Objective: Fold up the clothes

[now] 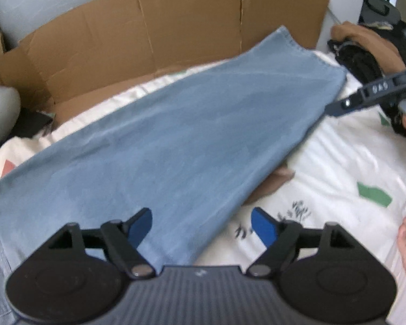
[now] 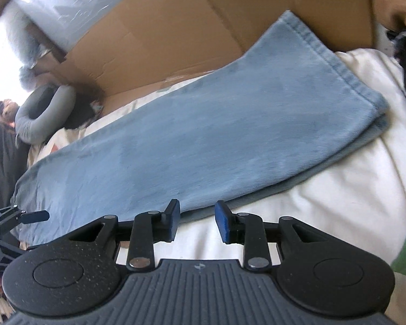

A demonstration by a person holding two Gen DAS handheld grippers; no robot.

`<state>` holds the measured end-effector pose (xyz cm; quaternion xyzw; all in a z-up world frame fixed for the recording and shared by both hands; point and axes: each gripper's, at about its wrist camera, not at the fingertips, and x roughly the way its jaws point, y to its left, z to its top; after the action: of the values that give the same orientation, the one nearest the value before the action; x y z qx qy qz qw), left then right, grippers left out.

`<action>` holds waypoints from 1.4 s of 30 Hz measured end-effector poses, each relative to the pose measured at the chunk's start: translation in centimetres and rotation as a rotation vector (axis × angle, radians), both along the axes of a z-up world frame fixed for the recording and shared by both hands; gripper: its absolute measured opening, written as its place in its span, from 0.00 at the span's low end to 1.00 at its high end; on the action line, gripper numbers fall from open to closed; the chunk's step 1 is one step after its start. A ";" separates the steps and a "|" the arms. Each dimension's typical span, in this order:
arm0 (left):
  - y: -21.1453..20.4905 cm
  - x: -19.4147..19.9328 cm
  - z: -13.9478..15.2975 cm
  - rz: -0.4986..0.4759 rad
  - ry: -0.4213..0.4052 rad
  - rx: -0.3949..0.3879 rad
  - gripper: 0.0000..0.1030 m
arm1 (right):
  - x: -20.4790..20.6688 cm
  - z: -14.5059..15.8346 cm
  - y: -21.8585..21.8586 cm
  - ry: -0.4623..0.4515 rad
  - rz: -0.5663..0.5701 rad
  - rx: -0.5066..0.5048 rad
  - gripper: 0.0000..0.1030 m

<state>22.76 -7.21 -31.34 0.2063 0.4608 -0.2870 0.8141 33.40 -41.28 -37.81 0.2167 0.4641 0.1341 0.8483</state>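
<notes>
Denim jeans [image 1: 176,140], one pair, folded leg on leg across the white bedding [image 1: 338,162].

Left wrist view: motion blur softens everything; the waist end is cut off at the near left; the left hand-held gripper [image 1: 201,224] hovers with jaws wide apart, nothing between them. Right wrist view: the right hand-held gripper [image 2: 197,220] tilts down at the near edge of the jeans [image 2: 189,135], jaws partly apart, gripping nothing; one cardboard box [image 2: 176,27] stands behind.
</notes>
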 end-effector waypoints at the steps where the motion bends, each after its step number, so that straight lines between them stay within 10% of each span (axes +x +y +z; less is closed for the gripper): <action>1: 0.2 0.0 -0.3 0.008 0.006 -0.003 0.83 | 0.0 0.1 0.3 -0.003 0.009 -0.004 0.36; 9: 1.4 -0.6 -4.4 0.102 -0.006 0.000 0.82 | 0.0 0.5 3.0 -0.001 0.110 -0.045 0.36; 21: 5.1 1.4 -2.3 0.306 -0.054 -0.130 0.81 | 0.7 -0.7 11.4 0.000 0.296 -0.112 0.38; 42: 3.5 1.2 -4.1 0.281 -0.112 -0.040 0.82 | 0.6 -2.4 17.5 -0.060 0.380 -0.271 0.39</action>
<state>23.98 -3.69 -35.43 0.1393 0.4334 -0.1672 0.8746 34.04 -23.78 -40.22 0.0055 0.4850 0.2342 0.8425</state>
